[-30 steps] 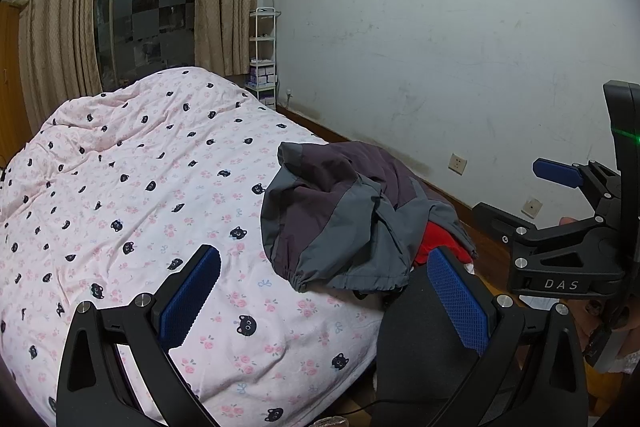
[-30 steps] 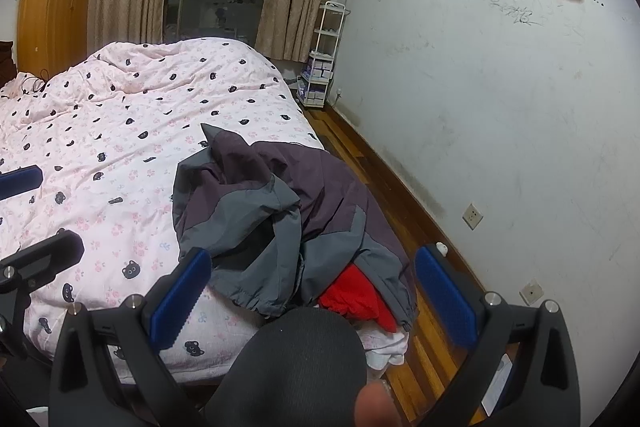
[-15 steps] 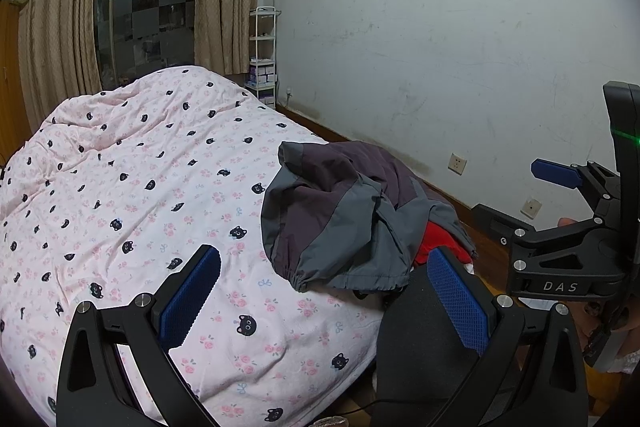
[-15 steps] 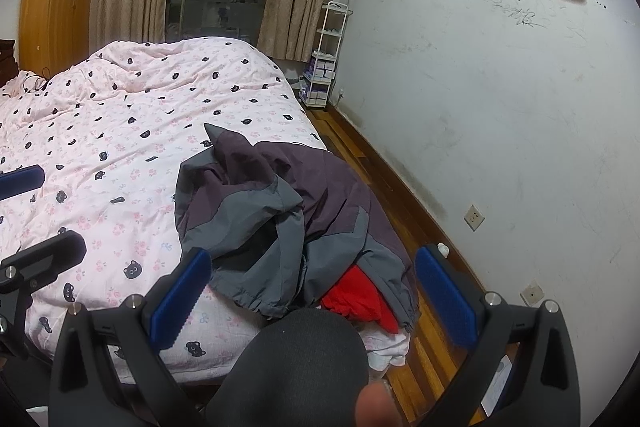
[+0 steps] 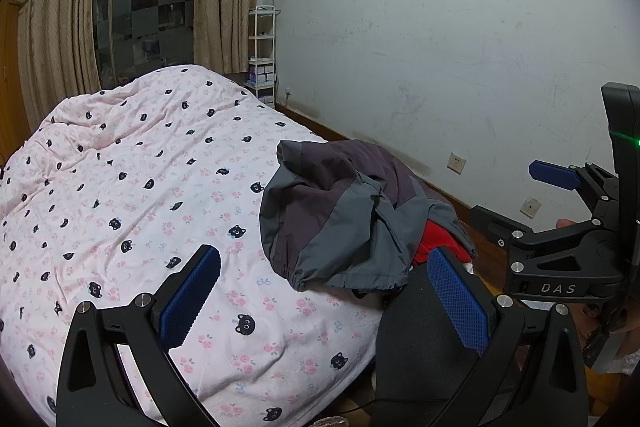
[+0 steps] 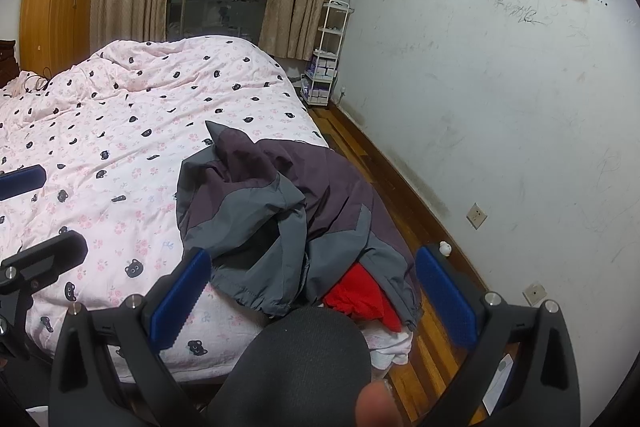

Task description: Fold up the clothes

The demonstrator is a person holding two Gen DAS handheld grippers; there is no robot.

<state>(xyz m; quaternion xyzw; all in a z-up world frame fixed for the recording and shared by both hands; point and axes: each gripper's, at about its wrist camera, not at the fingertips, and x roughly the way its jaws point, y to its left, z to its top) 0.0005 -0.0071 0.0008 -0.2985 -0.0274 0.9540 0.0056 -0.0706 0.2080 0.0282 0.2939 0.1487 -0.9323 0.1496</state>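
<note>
Left wrist view: left gripper (image 5: 324,295) has its jaws spread wide, nothing between them, held off the near edge of the bed (image 5: 132,187) and touching nothing. Right gripper (image 6: 312,297) likewise wide open and empty, aimed at the same pile from the right. Jacket (image 6: 276,211), grey and dark purple, lies crumpled at the bed's near right corner, partly hanging over the right edge toward the wood floor (image 6: 384,179). Red garment (image 6: 362,297) sits under the jacket's lower hem at that corner, with some white cloth (image 6: 394,345) below it spilling off the edge. Black chair back (image 6: 296,367) stands between both grippers and the pile and blocks the low approach. Judgement: folding not started, first step is to grab the jacket and drag it onto the flat middle of the bed. Risks: jacket is bunched with sleeves tucked in, so a blind pinch could catch two layers or the quilt cover underneath and lift the bedding too. Pulling the jacket could snag the red garment and tip it, plus the white cloth, off the corner onto the floor. Slick shell fabric may slip from the pads. Chair back could foul either gripper on the way in.
</note>
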